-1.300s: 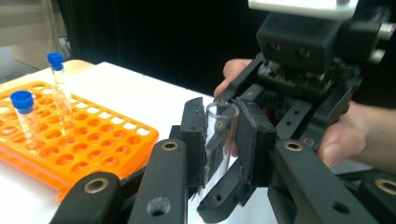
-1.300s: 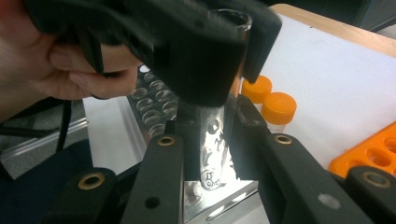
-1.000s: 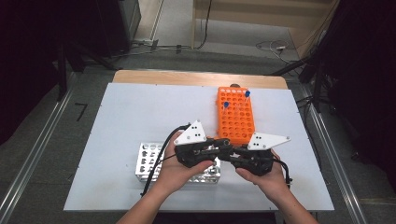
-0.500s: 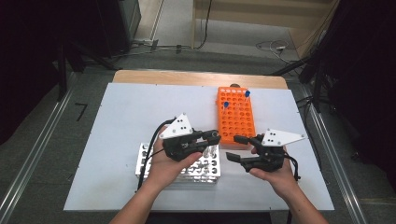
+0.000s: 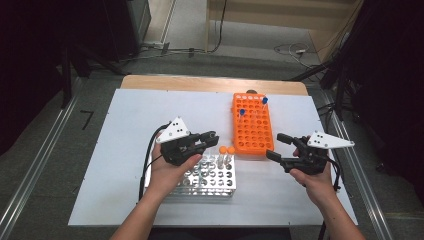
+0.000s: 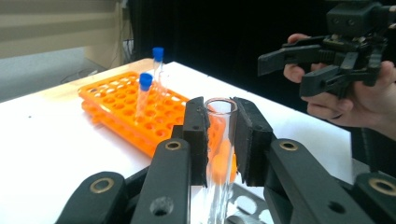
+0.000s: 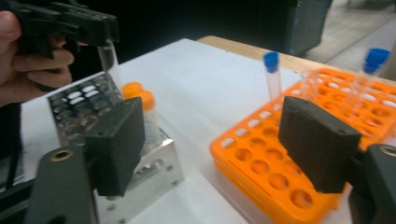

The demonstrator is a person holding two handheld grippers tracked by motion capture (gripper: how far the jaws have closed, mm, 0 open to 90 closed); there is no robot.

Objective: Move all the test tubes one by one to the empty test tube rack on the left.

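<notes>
Tube transfer, early stage. L gripper (image 6: 219, 140) pinches an uncapped clear tube (image 6: 218, 154) upright above the metal rack (image 5: 200, 180), near that rack's two orange-capped tubes (image 5: 226, 150). R gripper (image 5: 277, 147), jaws just opened w/ nothing between, hovers beside the orange rack (image 5: 252, 127). Two blue-capped tubes (image 5: 252, 106) seated there; held tube not yet placed, most holes vacant.
</notes>
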